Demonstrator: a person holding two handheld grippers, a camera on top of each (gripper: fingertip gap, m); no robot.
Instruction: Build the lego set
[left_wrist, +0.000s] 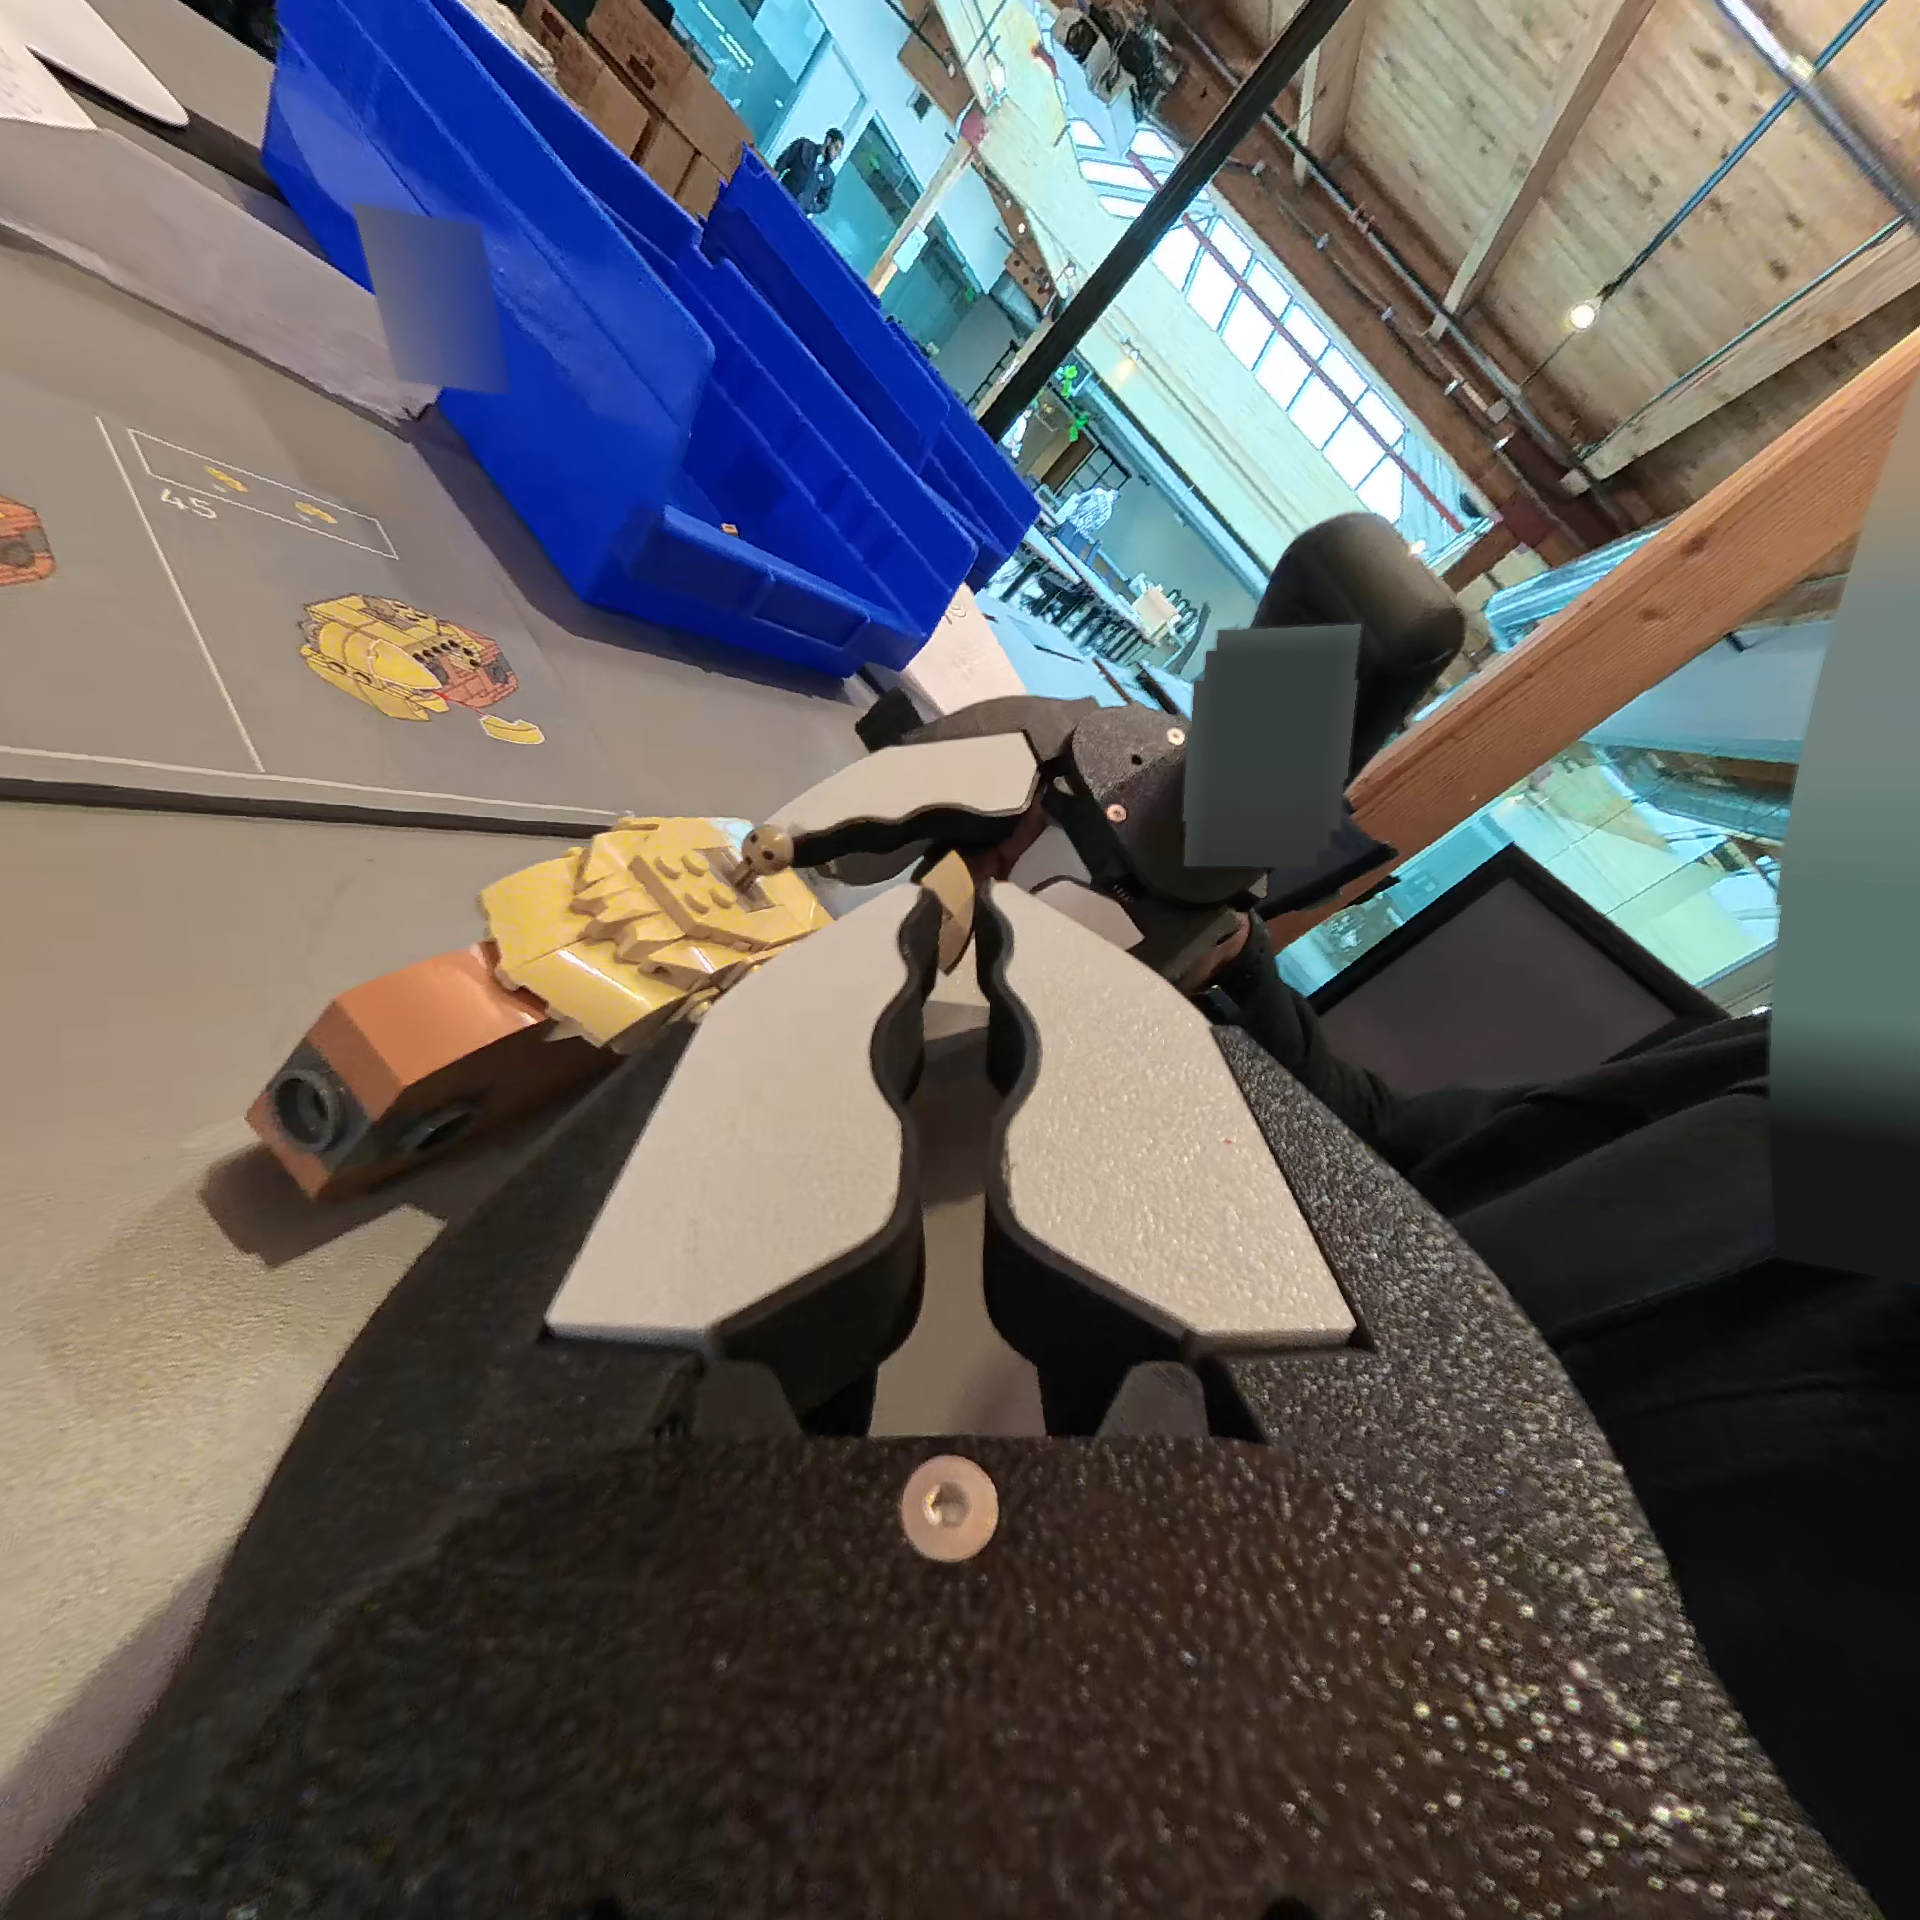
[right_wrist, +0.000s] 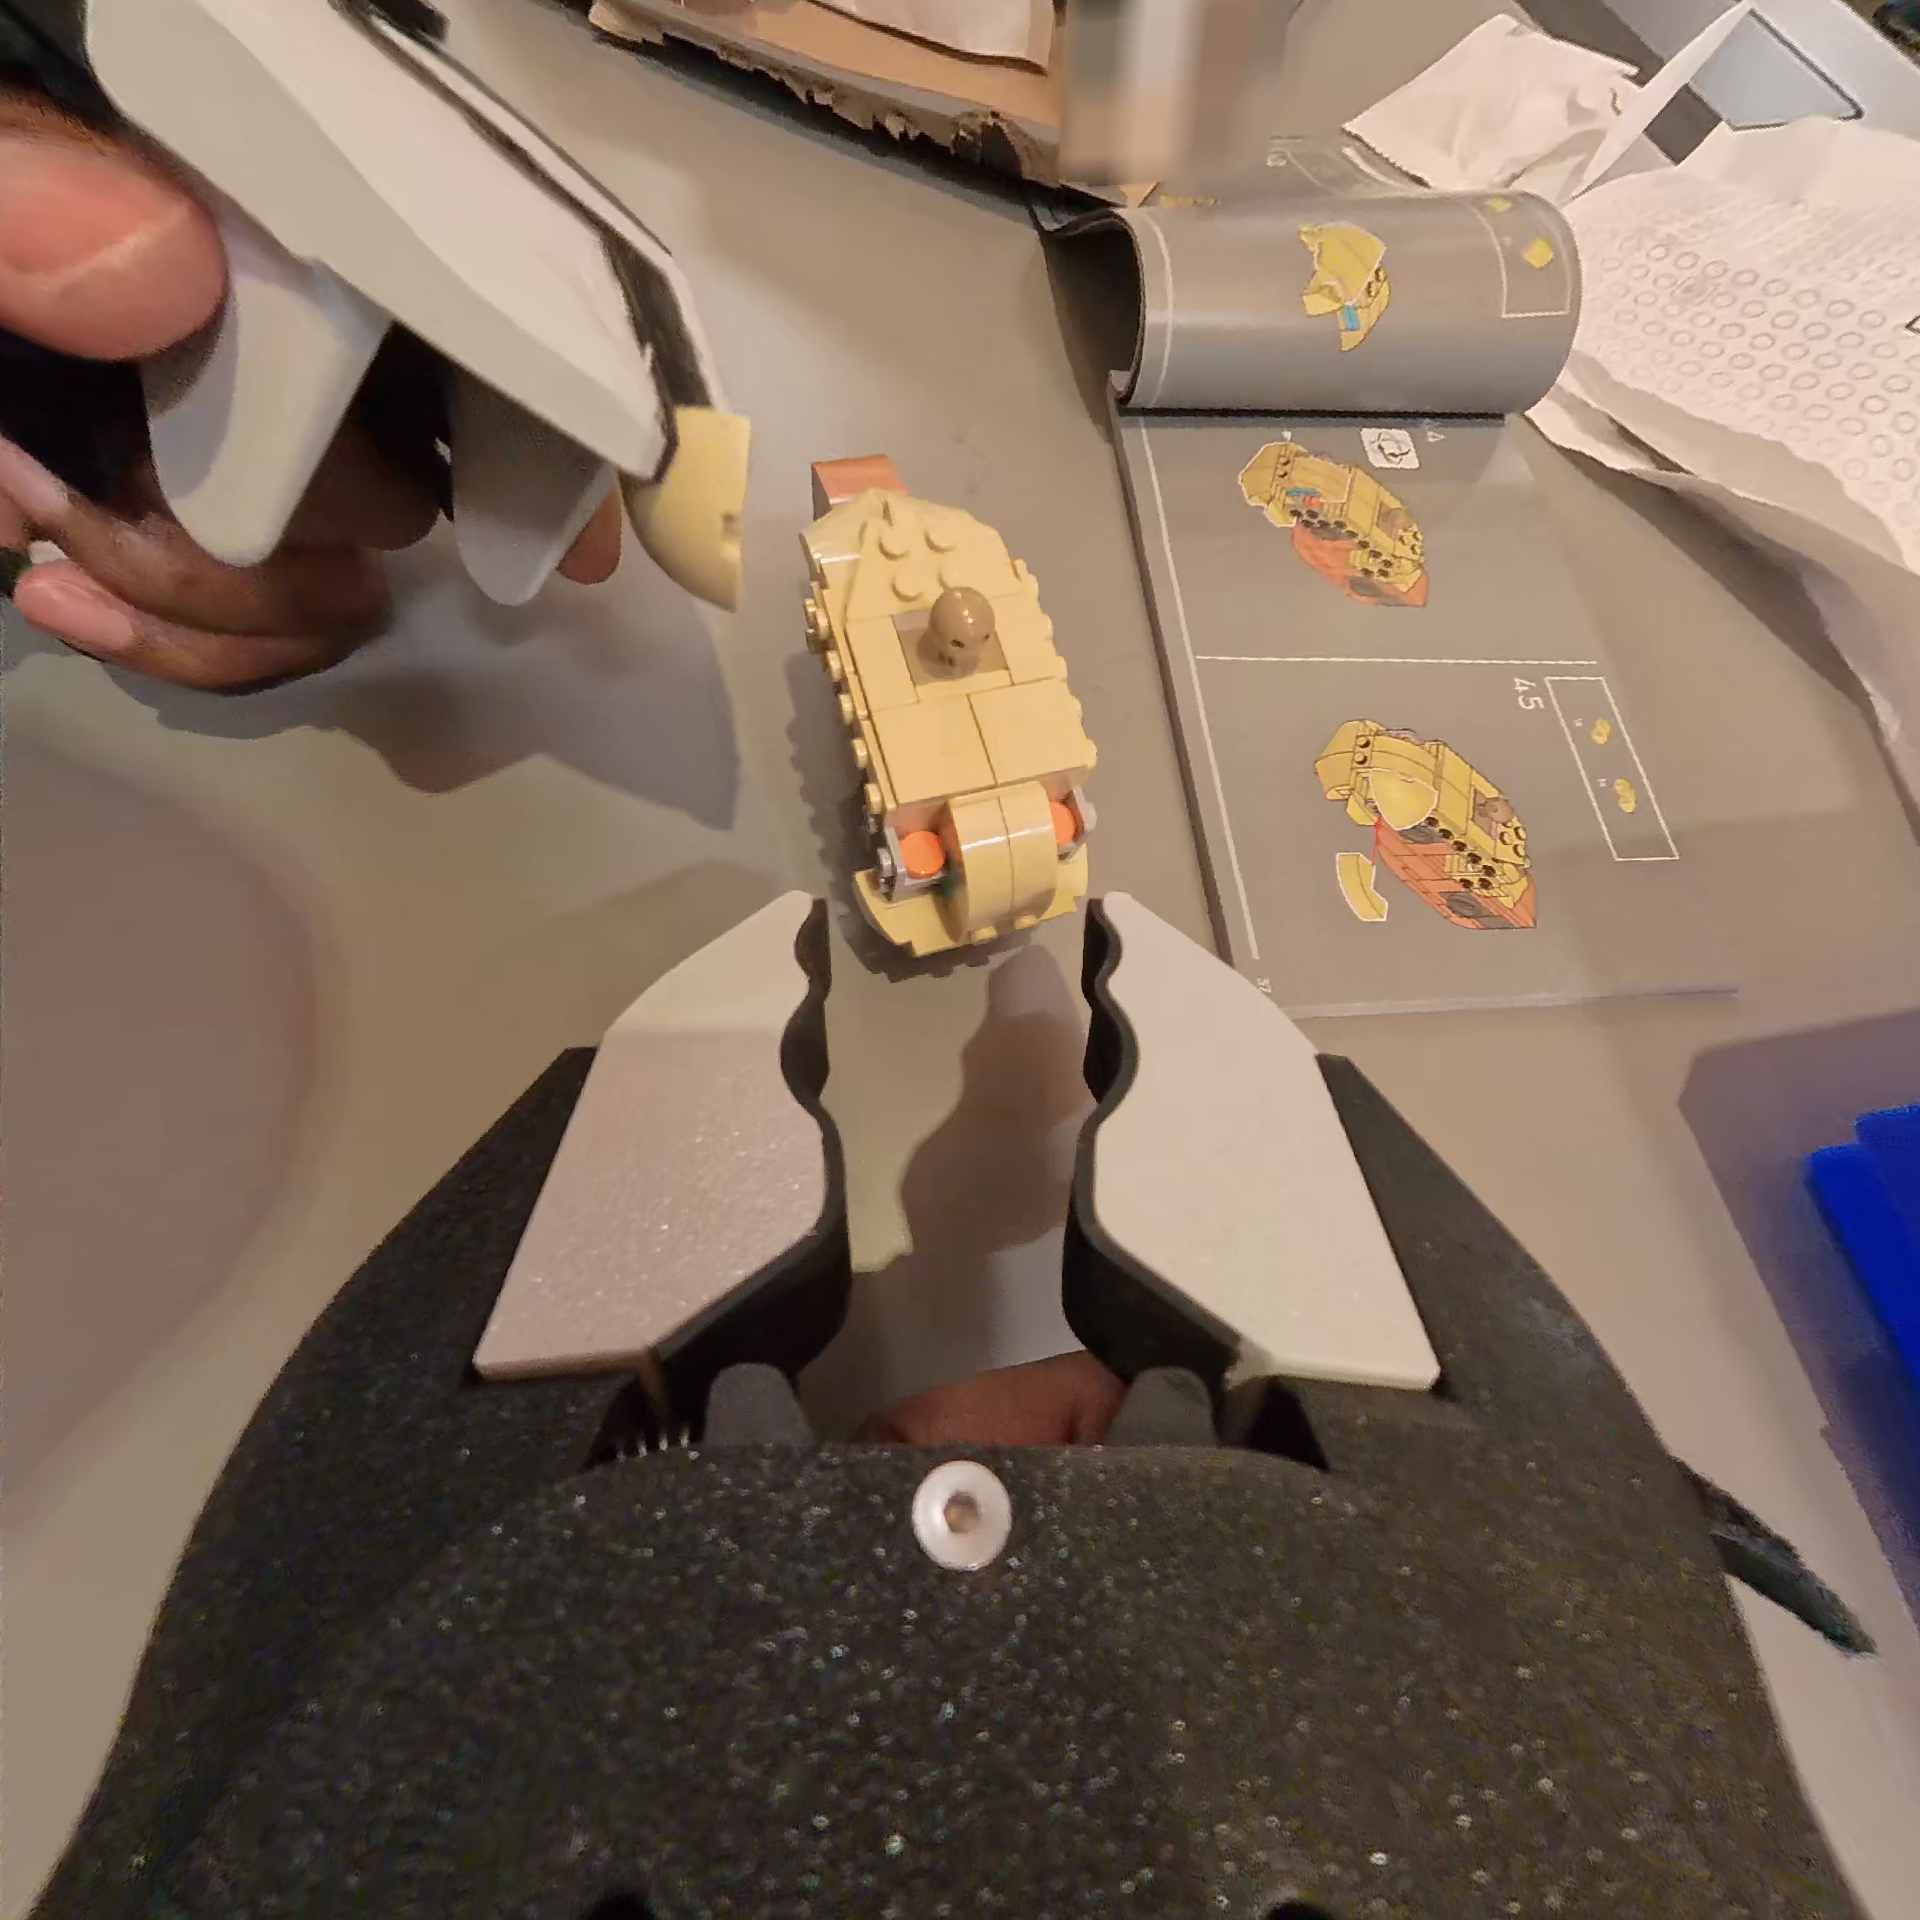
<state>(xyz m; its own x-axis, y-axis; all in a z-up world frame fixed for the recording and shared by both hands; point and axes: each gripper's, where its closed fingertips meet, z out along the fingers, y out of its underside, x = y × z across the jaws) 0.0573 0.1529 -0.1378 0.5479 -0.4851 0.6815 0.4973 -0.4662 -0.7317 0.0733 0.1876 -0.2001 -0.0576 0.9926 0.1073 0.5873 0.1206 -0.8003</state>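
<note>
Nearest in the right wrist view, the right gripper (right_wrist: 951, 935) stands released, its two grey fingers (right_wrist: 717, 997) spread with only bare table between them, the tips just short of the rounded end of the tan brick model (right_wrist: 940, 727) and not touching it. The model lies on the grey table (right_wrist: 312, 935), its long axis running away from this gripper; a small round knob (right_wrist: 956, 623) stands on its top, two orange studs (right_wrist: 920, 852) flank the curved end block, and a brown section (right_wrist: 852, 480) projects at the far end. Beyond and to the left, the left gripper (right_wrist: 665, 457) is clenched on a small tan curved piece (right_wrist: 694, 509), which hangs beside the model's far end, near but apart from it; the left wrist view confirms the piece (left_wrist: 951, 899) pinched at the very fingertips. A hand (right_wrist: 156, 436) grips that tool. To the right of the model lies an open instruction booklet (right_wrist: 1455, 810) with pictured assembly stages; blue bins (left_wrist: 582, 395) stand farther back. Judged from this layout, a clean result calls for the spread fingers to close squarely on the model's flanks, steadying it, and for the curved piece to stay level in its thin grip.
</note>
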